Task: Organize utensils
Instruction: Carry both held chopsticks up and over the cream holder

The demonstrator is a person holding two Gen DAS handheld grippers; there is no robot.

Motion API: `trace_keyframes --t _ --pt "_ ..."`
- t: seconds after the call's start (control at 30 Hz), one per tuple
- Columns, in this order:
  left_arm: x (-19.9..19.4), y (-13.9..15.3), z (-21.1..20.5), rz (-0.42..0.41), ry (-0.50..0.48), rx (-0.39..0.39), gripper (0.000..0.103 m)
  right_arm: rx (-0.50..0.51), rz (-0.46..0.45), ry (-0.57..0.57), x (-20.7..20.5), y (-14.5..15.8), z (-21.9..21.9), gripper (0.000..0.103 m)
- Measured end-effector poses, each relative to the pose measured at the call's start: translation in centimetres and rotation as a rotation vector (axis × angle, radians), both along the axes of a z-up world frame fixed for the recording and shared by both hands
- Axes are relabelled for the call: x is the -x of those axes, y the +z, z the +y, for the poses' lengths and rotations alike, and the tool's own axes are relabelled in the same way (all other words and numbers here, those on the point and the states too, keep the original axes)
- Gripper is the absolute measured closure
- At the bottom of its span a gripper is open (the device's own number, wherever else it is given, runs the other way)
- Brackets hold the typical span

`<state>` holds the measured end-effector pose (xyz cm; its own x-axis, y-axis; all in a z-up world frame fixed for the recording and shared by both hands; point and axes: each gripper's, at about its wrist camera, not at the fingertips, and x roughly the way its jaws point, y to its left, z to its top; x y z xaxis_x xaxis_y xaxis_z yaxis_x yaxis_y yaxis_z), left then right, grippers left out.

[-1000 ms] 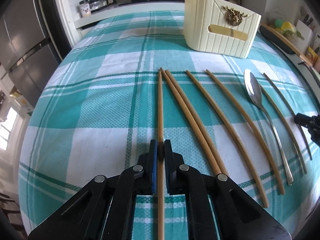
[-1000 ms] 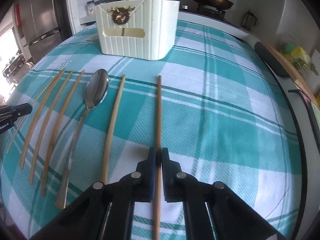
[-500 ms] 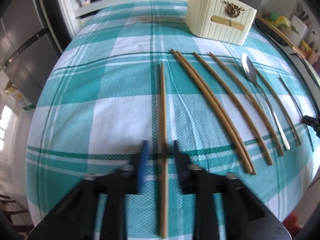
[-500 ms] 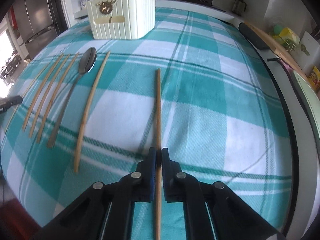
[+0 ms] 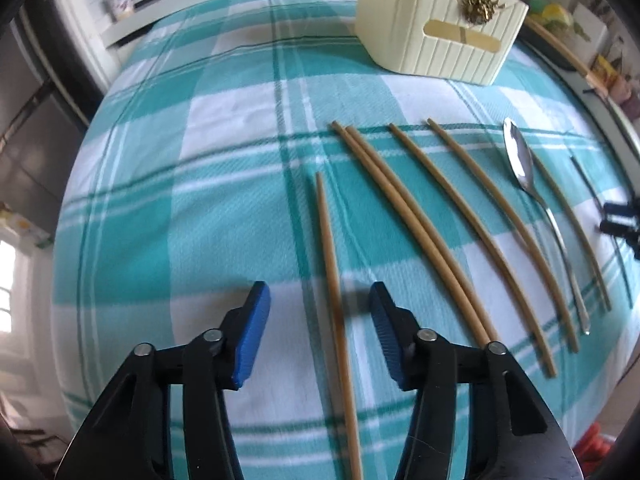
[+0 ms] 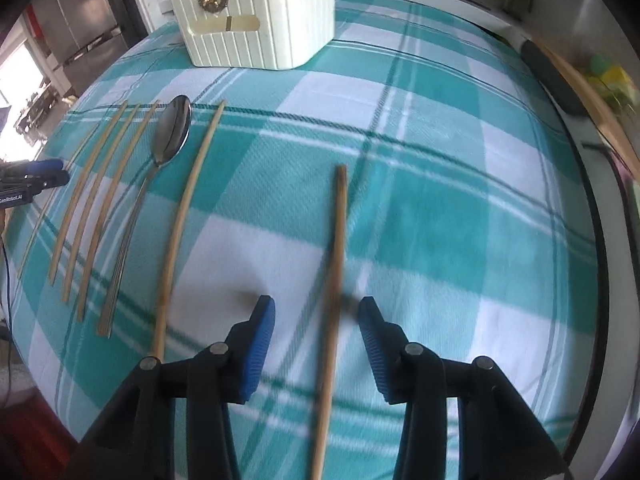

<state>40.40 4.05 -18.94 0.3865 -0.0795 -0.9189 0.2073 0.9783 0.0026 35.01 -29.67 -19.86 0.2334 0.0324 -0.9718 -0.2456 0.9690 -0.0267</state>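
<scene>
My left tool [image 5: 318, 320] stands open over a chopstick [image 5: 332, 276]; right tool [image 6: 316, 326] is opening, its chopstick [image 6: 334, 276] lying untouched between. Light, stiff, slippery; grip mid-shaft.

Bare bench [image 6: 460, 208] lay open right of the lone chopstick [image 6: 336, 264]; the cream holder [image 6: 256, 12] blocked the far side.

A teal-and-white plaid woven cloth [image 5: 224, 208] covers the worktop. Tan bamboo chopsticks [image 5: 416, 216] and a shiny silver metal spoon [image 5: 520, 160] contrast with it. A cream ribbed plastic holder [image 5: 436, 32] carries a gold ornament [image 5: 478, 8]. Black tongs have blue pads [image 5: 252, 336].
</scene>
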Motion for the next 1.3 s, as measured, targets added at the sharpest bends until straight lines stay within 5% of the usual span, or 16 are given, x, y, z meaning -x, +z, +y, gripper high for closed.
trace_keyframes --t 0.1,0.13,0.2,0.27,0.43,0.83,1.3 --pt "-1.2 0.2 -0.4 0.011 0.003 0.005 0.070 0.000 -0.005 -0.015 -2.1 -0.2 0.0 0.061" --pt "-1.5 0.2 -0.5 0.013 0.002 0.006 0.076 0.000 -0.010 -0.021 -2.6 -0.2 0.1 0.066" --pt "-1.8 0.3 -0.8 0.005 0.006 0.003 0.091 0.008 -0.008 -0.022 -3.7 -0.4 0.3 0.097" --pt "-1.9 0.4 -0.8 -0.016 0.015 -0.020 0.098 0.017 -0.015 -0.030 -4.1 -0.4 0.5 0.097" --pt "-0.9 2.5 0.7 -0.084 0.055 0.116 0.099 -0.033 -0.074 -0.067 -3.6 1.7 0.0 0.097" --pt "7.3 13.6 3.1 -0.416 0.045 0.319 0.099 -0.200 -0.382 -0.066 4.2 14.5 0.3 0.097" --pt "7.8 19.0 3.0 -0.533 0.045 0.383 0.099 -0.242 -0.647 -0.058 4.5 21.1 2.1 0.097"
